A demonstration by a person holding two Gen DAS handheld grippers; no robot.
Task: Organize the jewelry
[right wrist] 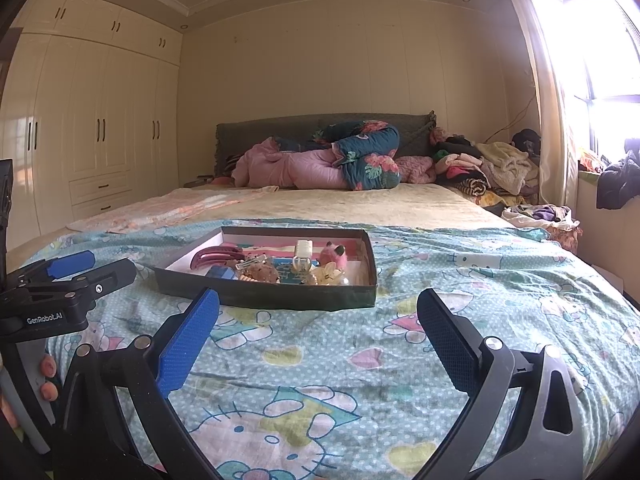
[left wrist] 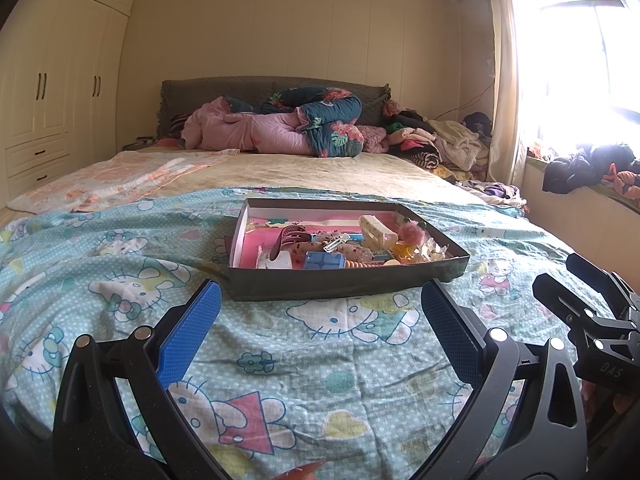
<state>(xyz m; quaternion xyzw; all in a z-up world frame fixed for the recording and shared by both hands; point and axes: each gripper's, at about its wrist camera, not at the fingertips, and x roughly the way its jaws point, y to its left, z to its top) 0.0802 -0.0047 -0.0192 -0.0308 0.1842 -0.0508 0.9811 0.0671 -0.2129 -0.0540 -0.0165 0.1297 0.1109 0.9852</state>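
A dark tray (left wrist: 344,284) of hair clips and trinkets sits on the cartoon-cat sheet (left wrist: 320,360) near the bed's foot. Inside lie a maroon claw clip (right wrist: 216,256), a cream clip (left wrist: 376,232) and a pink fluffy piece (right wrist: 334,255). Left gripper (left wrist: 320,320) and right gripper (right wrist: 318,320) hover short of it, both spread wide, empty
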